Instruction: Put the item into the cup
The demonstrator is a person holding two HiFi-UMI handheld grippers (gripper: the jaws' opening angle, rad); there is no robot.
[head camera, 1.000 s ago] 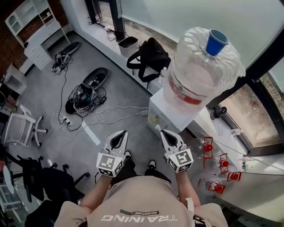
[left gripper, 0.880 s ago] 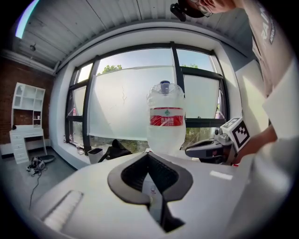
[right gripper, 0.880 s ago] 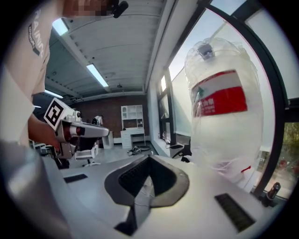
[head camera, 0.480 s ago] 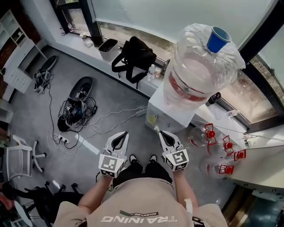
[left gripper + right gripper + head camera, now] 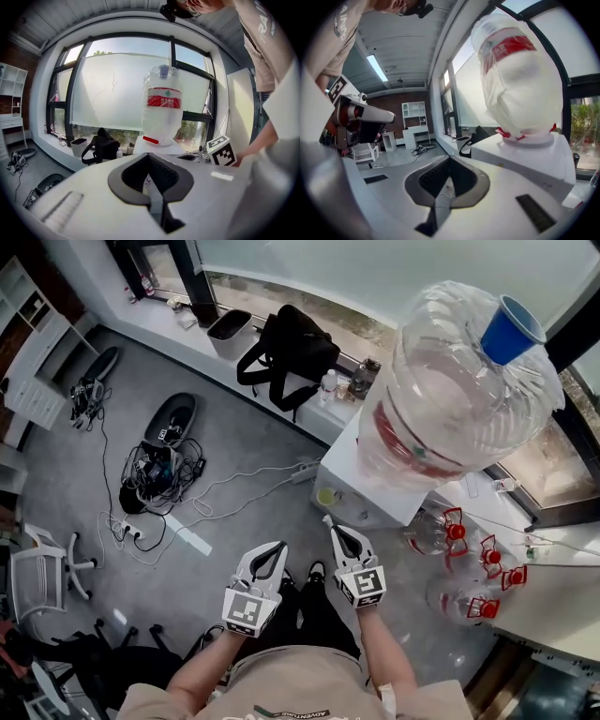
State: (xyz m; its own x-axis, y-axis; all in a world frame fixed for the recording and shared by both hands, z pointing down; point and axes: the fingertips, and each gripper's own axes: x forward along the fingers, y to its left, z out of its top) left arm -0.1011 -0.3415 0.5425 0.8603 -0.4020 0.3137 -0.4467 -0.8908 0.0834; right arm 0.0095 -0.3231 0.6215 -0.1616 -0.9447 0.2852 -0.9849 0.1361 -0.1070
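Left hand-held gripper (image 5: 277, 547): jaws together, tips meeting, nothing between them, as its own gripper view confirms. It is held out in front of the person's torso, above the grey floor (image 5: 75, 474), and points forward.

Right hand-held gripper (image 5: 333, 531): jaws likewise together at the tips with nothing between them. It is held beside the left one but apart from it, near the front of the white dispenser cabinet (image 5: 361, 479) without touching it.

Blue plastic cup (image 5: 511, 329): it stands mouth up, tilted in the head view, on the upturned base of the large clear water bottle (image 5: 441, 399). Its contents cannot be made out. Both grippers are well apart from it.

The water bottle carries a red label band and is seated neck down on the dispenser cabinet. The cabinet stands against the window wall.

Empty clear bottles with red handles (image 5: 455, 532) lie on the floor just to the right of the cabinet.

Black backpack (image 5: 286, 348) rests on the low window ledge, left of the cabinet. A grey bin (image 5: 228, 331) stands just beside it on the same ledge.

A tangle of dark cables (image 5: 155, 465) lies on the floor to the left, well apart from the grippers. A white swivel chair (image 5: 42, 568) stands at the left edge.
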